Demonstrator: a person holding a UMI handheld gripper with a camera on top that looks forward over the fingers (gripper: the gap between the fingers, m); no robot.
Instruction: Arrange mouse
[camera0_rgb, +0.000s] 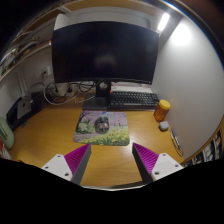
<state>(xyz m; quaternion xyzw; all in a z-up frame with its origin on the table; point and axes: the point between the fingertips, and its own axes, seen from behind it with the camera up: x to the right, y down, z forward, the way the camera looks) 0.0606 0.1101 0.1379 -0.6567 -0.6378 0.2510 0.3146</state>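
A dark mouse (102, 124) sits on a green and purple picture mouse pad (119, 133) in the middle of the wooden desk (50, 135). My gripper (110, 152) hovers above the desk's near part, with the mouse pad just ahead of the fingertips. The fingers are open, their magenta pads (76, 160) spread wide, and only bare wood shows between them. The mouse lies beyond them, slightly left of the midline.
A large dark monitor (105, 50) stands at the back with a keyboard (133, 98) below it. An orange bottle (161, 109) and a small white object (165, 126) stand right of the pad. Dark gear (22, 108) lies at the left, and a white wall (195, 70) runs along the right.
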